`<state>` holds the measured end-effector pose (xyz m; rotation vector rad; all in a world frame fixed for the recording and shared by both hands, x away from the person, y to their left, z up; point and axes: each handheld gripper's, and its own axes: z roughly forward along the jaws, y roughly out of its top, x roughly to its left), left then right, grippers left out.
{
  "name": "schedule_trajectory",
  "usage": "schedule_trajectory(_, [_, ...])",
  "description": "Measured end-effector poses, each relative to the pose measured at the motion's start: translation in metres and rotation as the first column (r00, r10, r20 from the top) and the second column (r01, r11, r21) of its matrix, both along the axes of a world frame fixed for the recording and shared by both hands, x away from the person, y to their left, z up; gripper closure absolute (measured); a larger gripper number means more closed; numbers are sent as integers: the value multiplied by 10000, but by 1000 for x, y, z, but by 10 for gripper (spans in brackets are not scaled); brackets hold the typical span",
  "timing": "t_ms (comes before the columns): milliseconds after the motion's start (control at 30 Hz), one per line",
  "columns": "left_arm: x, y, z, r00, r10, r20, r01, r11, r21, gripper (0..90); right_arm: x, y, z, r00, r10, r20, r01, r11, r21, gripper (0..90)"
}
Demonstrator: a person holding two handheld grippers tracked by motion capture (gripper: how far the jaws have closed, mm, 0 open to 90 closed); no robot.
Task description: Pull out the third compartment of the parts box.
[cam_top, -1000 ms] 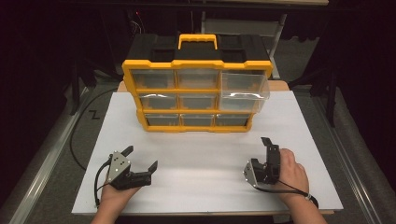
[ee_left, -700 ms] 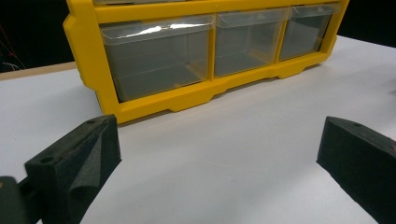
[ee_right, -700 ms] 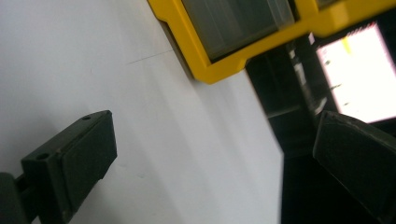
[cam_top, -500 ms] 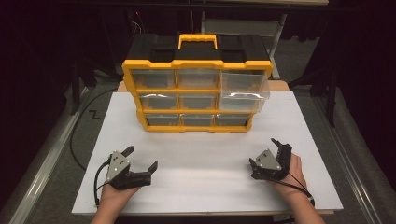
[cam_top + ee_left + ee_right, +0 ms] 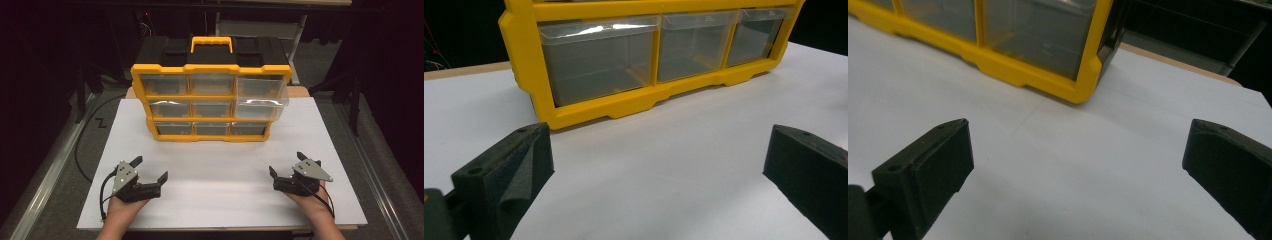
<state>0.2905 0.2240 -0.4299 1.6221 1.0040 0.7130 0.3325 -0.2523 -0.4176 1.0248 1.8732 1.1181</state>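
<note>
Two claws rest low on the white worktop (image 5: 220,200), well short of the yellow organizer (image 5: 210,102): the left claw (image 5: 150,172) nearer its left end, the right claw (image 5: 286,167) nearer its right. Each stands wide open with nothing between its jaws, as both gripper views confirm.

The organizer stands upright toward the far side of the worktop, carry handle (image 5: 212,44) on top, its clear drawer fronts facing the person. Its long axis runs left to right across the worktop.

One large bin (image 5: 261,98) at the organizer's upper right sits pushed out past the frame. My judgement is that this is the risk: a claw pressing it off-centre could jam it askew, and a hard shove that high might tip or slide the whole case backward, since nothing braces it. A claw closing on the slick clear plastic may also slip off.
</note>
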Motion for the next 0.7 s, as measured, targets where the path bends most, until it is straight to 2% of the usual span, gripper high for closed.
schedule_trajectory(67, [0, 0, 0, 10000, 12, -14, -12, 10000, -33, 6, -3, -2, 2, 10000, -25, 21, 24, 9985, 545, 13])
schedule_trajectory(167, [0, 0, 0, 10000, 26, -43, -26, 10000, -74, 6, -7, -5, 4, 10000, 0, -4, 1, 9904, 1383, 13])
schedule_trajectory(233, [1, 0, -1, 10000, 28, -81, -28, 10000, -39, 6, -8, -6, 5, 9999, 105, -11, -101, 9834, 1810, 12])
schedule_trajectory(367, [1, -2, -2, 9999, -40, -156, 41, 10000, 80, 6, -7, -7, 3, 9989, 420, -224, -345, 9631, 2670, 12])
schedule_trajectory(400, [1, -3, -3, 9999, -40, -163, 41, 10000, 90, 6, -6, -7, 2, 9985, 469, -294, -371, 9611, 2737, 12])
schedule_trajectory(500, [1, -4, -3, 9999, -36, -163, 38, 9999, 100, 6, -5, -5, 0, 9982, 466, -373, -358, 9674, 2506, 12])
schedule_trajectory(700, [1, -3, -2, 9999, -60, -145, 62, 9999, 131, 6, -6, -5, 1, 9987, 459, -207, -398, 9716, 2331, 12])
